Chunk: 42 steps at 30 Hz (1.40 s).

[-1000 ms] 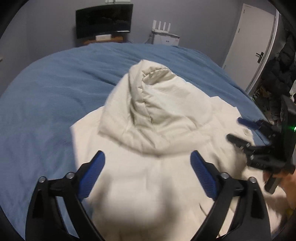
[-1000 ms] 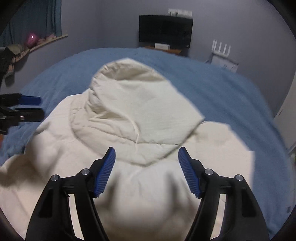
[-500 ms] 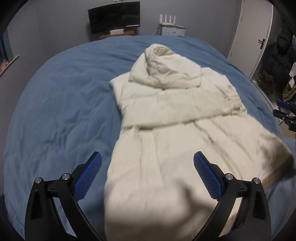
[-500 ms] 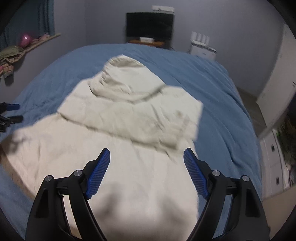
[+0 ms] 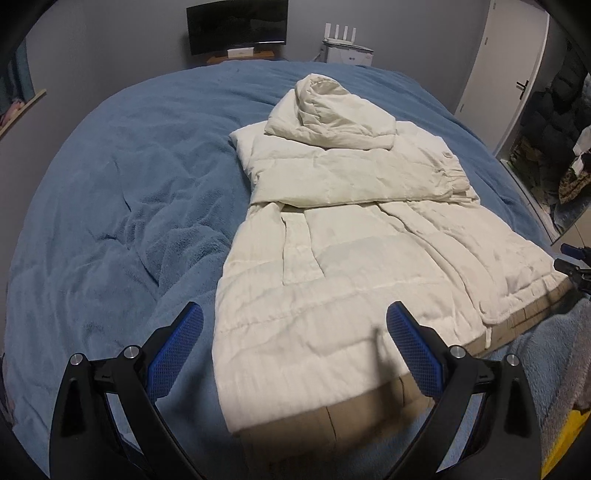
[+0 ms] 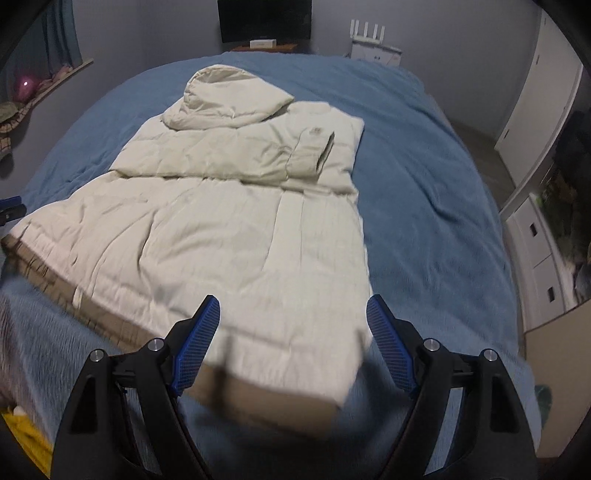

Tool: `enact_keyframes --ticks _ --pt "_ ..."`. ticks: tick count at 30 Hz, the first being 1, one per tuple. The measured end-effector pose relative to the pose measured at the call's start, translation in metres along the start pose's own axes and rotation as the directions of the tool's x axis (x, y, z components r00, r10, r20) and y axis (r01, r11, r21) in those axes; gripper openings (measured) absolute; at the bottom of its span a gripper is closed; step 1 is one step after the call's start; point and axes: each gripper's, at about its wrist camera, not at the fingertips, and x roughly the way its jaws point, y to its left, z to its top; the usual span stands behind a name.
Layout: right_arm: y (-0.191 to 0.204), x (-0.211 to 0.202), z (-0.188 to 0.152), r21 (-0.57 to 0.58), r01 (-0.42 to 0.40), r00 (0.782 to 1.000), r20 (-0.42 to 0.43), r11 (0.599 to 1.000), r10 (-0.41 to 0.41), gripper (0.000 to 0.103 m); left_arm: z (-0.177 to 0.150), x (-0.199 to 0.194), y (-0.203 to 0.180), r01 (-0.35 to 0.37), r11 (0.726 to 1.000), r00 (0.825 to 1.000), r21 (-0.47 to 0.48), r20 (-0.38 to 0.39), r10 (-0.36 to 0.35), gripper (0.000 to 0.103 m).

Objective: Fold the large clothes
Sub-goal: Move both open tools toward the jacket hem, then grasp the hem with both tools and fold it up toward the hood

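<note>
Both grippers stand spread wide with nothing between their blue pads. From its own wrist view the left gripper (image 5: 295,332) hovers above the near hem of the cream puffer coat (image 5: 354,236), its left finger over the blue bedspread (image 5: 122,206) and its right finger over the coat. The right gripper (image 6: 293,328) hangs likewise over the near hem of the coat (image 6: 221,221), both fingers above the pale fabric; in the left view its tips (image 5: 572,262) show at the far right edge, just beside the coat's right corner.

The coat lies flat on the bedspread (image 6: 424,192), hood (image 5: 328,107) at the far end and hem nearest the cameras. A sleeve (image 6: 314,151) is folded across the chest, its cuff lying toward the coat's right side. A tan lining (image 5: 369,417) shows along the near hem, which is blurred in the right view.

Beyond the bed, a dark screen (image 5: 236,24) hangs on the far wall, with a white router (image 5: 345,46) to its right. A white door (image 5: 506,74) stands at the right.
</note>
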Motion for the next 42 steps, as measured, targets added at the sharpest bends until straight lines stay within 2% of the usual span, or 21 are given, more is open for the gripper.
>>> enact_keyframes --ticks 6,9,14,17,22,28,30,35,38,39,40,42 --pt "-0.01 0.005 -0.014 0.021 -0.049 0.996 -0.076 0.999 0.051 0.078 -0.007 0.003 0.003 0.026 1.0 0.998 -0.003 -0.053 -0.026 0.095" --pt "-0.011 0.01 -0.017 0.033 -0.088 0.99 -0.106 0.996 0.091 0.078 -0.009 0.004 0.009 0.046 0.998 0.996 -0.036 -0.073 -0.048 0.094" --pt "-0.013 0.009 -0.017 0.027 -0.096 0.988 -0.121 0.995 0.098 0.078 -0.01 0.0 0.016 0.04 0.997 0.996 -0.063 -0.078 -0.045 0.093" --pt "-0.018 0.008 -0.018 0.039 -0.105 0.985 -0.131 0.994 0.109 0.078 -0.01 -0.003 0.017 0.06 0.995 0.995 -0.086 -0.077 -0.067 0.092" --pt "-0.031 0.006 -0.019 0.115 -0.158 0.974 -0.146 0.981 0.174 0.078 -0.01 -0.002 0.022 0.091 0.989 0.99 -0.117 -0.096 -0.102 0.087" --pt "-0.035 0.012 -0.019 0.154 -0.194 0.963 -0.16 0.969 0.218 0.078 -0.021 0.007 0.024 0.134 0.981 0.979 -0.139 -0.132 -0.153 0.079" --pt "-0.033 0.014 -0.018 0.17 -0.234 0.951 -0.163 0.957 0.261 0.077 -0.026 0.009 0.027 0.155 0.975 0.974 -0.157 -0.142 -0.177 0.078" --pt "-0.038 0.028 -0.013 0.204 -0.258 0.941 -0.167 0.944 0.293 0.077 -0.029 0.016 0.039 0.216 0.952 0.958 -0.218 -0.14 -0.25 0.079" --pt "-0.04 0.035 -0.008 0.225 -0.267 0.937 -0.166 0.937 0.307 0.077 -0.025 0.015 0.041 0.211 0.952 0.96 -0.22 -0.139 -0.245 0.073" --pt "-0.038 0.036 -0.007 0.221 -0.267 0.937 -0.168 0.938 0.306 0.071 -0.025 0.013 0.039 0.212 0.954 0.96 -0.213 -0.136 -0.244 0.068" --pt "-0.036 0.035 -0.007 0.207 -0.259 0.94 -0.168 0.943 0.295 0.056 -0.024 0.012 0.037 0.212 0.957 0.961 -0.201 -0.138 -0.241 0.066" --pt "-0.036 0.031 -0.008 0.183 -0.224 0.953 -0.164 0.957 0.255 0.043 -0.026 0.008 0.037 0.209 0.963 0.962 -0.169 -0.14 -0.233 0.059"
